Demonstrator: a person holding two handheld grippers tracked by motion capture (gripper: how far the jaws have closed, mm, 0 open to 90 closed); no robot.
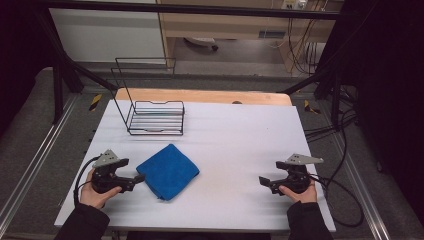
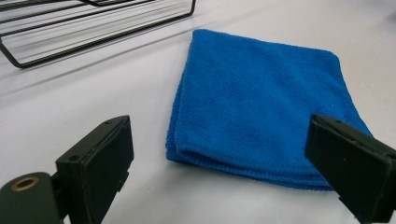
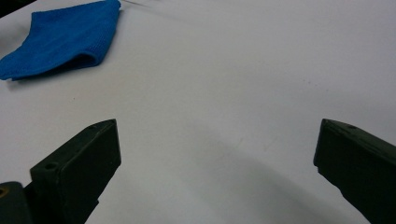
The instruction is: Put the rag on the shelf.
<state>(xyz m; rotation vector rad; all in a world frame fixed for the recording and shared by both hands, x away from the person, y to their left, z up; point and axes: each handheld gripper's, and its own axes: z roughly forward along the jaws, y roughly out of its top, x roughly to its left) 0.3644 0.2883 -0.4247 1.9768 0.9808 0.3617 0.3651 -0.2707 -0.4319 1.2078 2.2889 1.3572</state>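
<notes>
Right gripper view crops blue cloth (image 3: 60, 39).

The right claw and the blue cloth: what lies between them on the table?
Nothing: the right claw and the blue cloth are separated by bare white table, as the high view shows.

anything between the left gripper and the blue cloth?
No. The left gripper is open, its fingers facing the folded blue cloth across bare white table. The wire rack stands farther back, off that line.
</notes>
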